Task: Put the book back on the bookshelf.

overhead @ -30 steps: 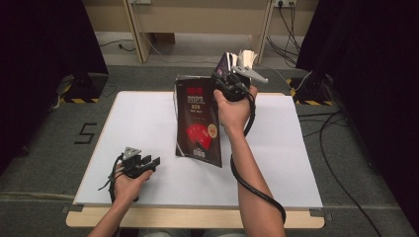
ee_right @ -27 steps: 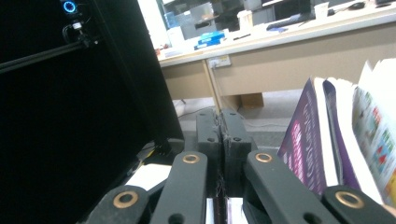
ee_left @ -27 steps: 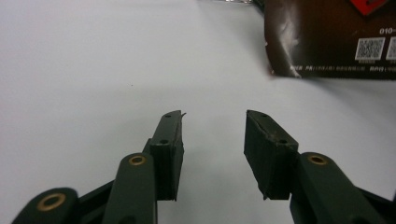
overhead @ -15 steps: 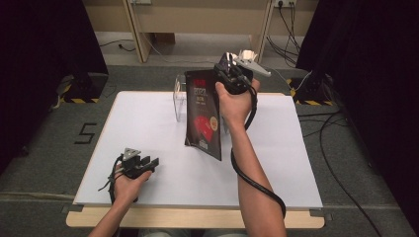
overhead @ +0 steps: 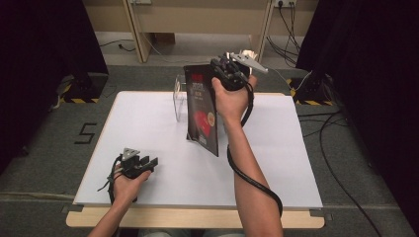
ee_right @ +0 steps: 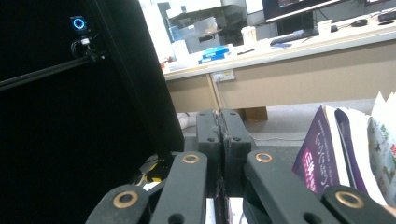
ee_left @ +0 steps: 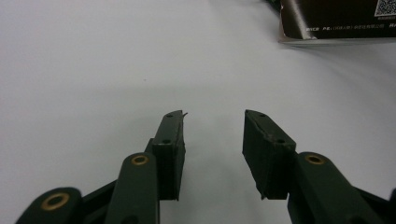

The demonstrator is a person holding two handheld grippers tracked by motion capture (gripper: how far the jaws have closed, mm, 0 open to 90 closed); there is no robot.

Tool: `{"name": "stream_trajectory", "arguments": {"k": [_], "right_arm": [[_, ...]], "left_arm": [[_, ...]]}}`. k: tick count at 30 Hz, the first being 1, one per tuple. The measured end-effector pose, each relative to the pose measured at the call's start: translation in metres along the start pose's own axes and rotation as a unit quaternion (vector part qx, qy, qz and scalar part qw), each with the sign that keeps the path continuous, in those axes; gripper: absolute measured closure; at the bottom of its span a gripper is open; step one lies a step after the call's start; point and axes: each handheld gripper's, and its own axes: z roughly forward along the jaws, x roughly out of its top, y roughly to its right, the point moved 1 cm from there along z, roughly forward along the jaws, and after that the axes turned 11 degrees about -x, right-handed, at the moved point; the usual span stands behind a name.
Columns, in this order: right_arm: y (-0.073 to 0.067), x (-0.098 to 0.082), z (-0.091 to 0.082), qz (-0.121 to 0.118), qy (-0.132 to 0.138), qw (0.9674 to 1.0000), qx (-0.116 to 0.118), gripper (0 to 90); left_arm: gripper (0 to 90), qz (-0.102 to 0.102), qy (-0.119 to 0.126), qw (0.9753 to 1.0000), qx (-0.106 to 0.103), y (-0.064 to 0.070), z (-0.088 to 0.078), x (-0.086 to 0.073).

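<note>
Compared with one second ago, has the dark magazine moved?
Yes. The dark magazine, held up in the right tool, has swung toward the clear stand at the far table edge and now shows narrower, more edge-on.

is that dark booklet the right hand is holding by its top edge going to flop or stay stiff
The dark booklet hangs flat and straight from the right hand-held gripper, so its cover seems fairly stiff. One pinch carries it, so it is probably light. Held only at the top over the table, it may swing or fan open.

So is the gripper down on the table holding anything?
No, the left gripper has open jaws with just bare white table between them.
</note>
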Motion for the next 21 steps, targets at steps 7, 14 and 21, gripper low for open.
{"name": "stream_trajectory", "arguments": {"k": [7, 14, 21], "right_arm": [[-0.004, 0.003, 0.004, 0.001, 0.004, 1.0000, 0.003, 88.4], [-0.010, 0.007, 0.010, -0.002, 0.006, 1.0000, 0.005, 88.4], [-0.014, 0.009, 0.018, 0.000, 0.010, 0.9999, 0.004, 88.4]], "left_arm": [[58.0, 0.000, 0.000, 1.0000, 0.005, -0.002, 0.001, -0.001], [58.7, -0.001, 0.001, 1.0000, 0.008, -0.003, 0.002, -0.002], [58.8, 0.001, 0.001, 1.0000, 0.008, -0.002, 0.002, -0.002]]}}
